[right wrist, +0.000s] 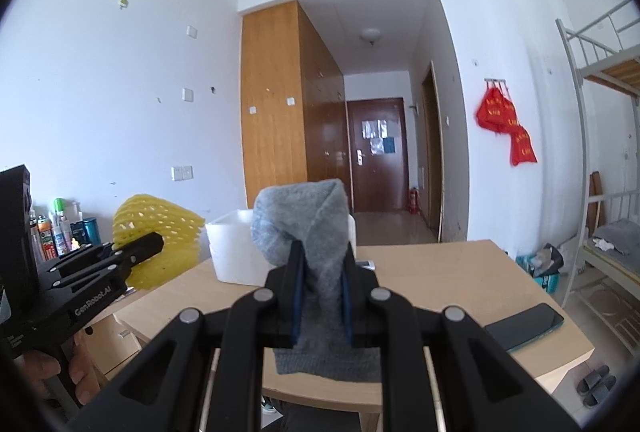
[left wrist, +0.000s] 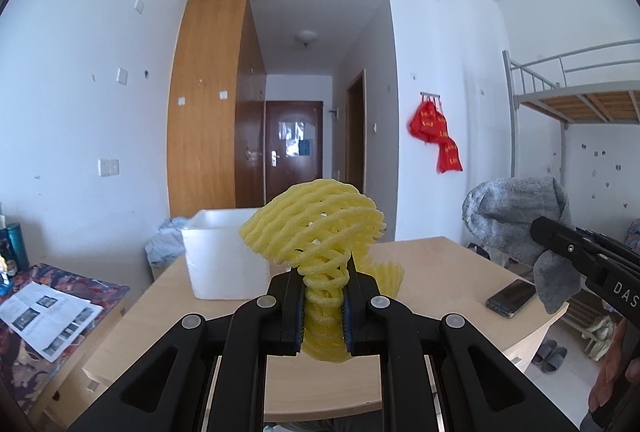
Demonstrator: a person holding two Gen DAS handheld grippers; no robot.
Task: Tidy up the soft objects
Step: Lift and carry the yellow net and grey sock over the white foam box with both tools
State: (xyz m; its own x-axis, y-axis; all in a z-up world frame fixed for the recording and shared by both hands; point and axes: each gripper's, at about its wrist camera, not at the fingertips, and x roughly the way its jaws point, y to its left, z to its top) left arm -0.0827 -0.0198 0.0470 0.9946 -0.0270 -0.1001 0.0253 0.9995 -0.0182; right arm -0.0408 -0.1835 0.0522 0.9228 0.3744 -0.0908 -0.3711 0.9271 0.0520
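Left hand-held gripper (left wrist: 323,292) is clamped on the yellow foam net (left wrist: 316,232), held above the bench (left wrist: 432,264); light, springy, crushes easily, pinched at its narrow waist. Right hand-held gripper (right wrist: 320,284) is closed on the grey sock (right wrist: 304,220): limp, light, its cuff drooping below the jaws. Farther off, the white box (left wrist: 224,260) stands mid-bench with open room above; a phone (right wrist: 524,326) lies near the right edge.

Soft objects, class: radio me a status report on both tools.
Left tool shut on yellow foam net. Right tool shut on grey sock. Both held above table; white foam box ahead, path clear.
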